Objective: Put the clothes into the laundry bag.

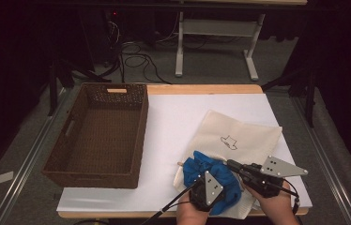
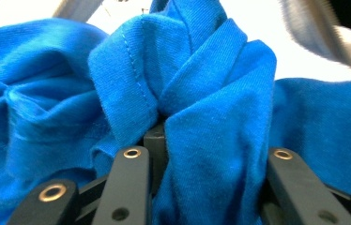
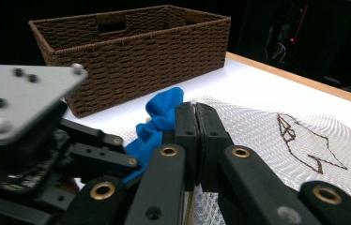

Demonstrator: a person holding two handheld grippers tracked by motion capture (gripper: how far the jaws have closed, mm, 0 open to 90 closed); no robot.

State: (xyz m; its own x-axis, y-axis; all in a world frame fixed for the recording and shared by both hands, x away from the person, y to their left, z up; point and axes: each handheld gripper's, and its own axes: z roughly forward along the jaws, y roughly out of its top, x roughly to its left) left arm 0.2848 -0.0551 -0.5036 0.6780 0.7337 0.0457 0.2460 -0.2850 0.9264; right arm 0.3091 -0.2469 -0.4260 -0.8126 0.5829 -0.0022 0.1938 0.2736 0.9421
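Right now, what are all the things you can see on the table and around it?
Blue cloth: one, blue, bunched on the bag's near corner.
Bag: one, cream mesh with a small dark drawing, lying flat right of centre.
Basket: one, brown wicker, at the table's left.
Table: one, white top with a wooden edge.
Cables: several, dark, on the floor behind.
Left gripper: one, black, shut on the blue cloth.
Right gripper: one, black, jaws shut at the bag's edge.
Hands: two, holding the grippers.
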